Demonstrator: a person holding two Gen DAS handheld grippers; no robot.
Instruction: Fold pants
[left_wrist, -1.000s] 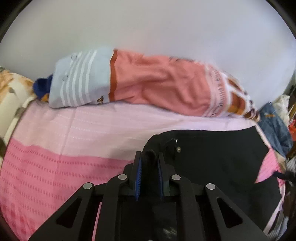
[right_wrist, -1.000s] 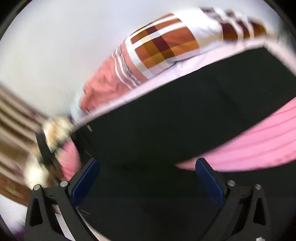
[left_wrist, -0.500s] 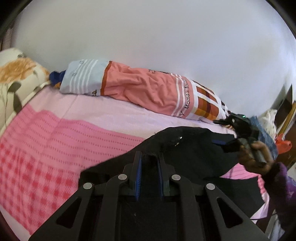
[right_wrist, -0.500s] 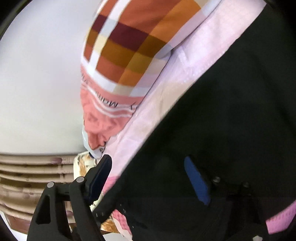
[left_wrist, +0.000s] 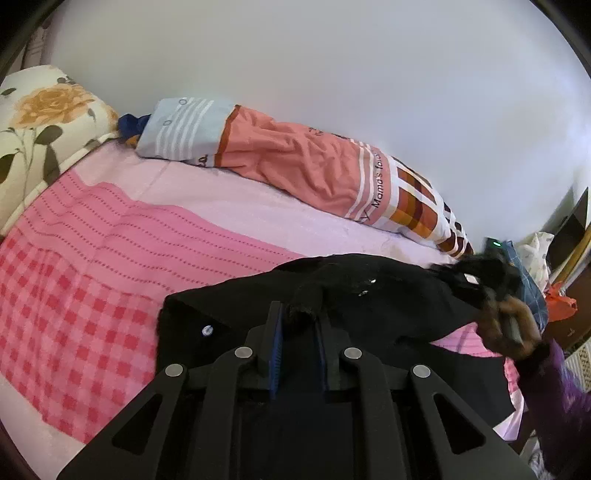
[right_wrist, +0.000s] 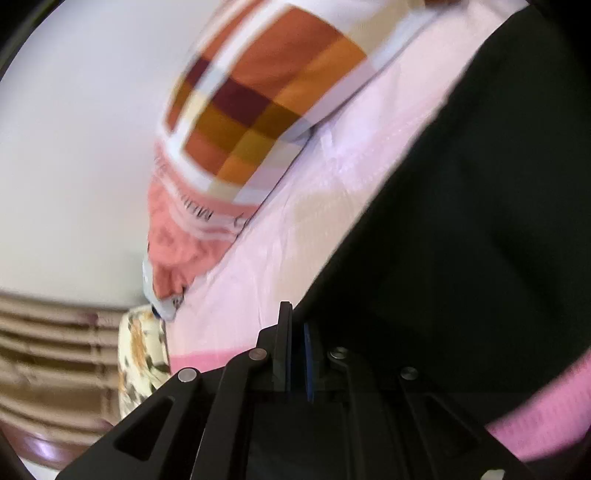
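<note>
1. Left tongs (left_wrist: 298, 334) narrow, pinching a bunched edge of the black pants (left_wrist: 369, 295).
2. Right tongs (right_wrist: 297, 354) nearly closed on the pants' edge (right_wrist: 461, 240); view blurred.
3. Pants lie on the bed's pink checked blanket (left_wrist: 92, 295), part lifted.
4. Long salmon bolster pillow (left_wrist: 295, 162) by the wall; floral pillow (left_wrist: 40, 114) far left.

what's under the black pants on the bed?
The black pants lie on a pink bedspread, checked and striped, which shows around them. The part beneath the cloth is covered. The left hand-held gripper pinches a fold of the pants.
</note>
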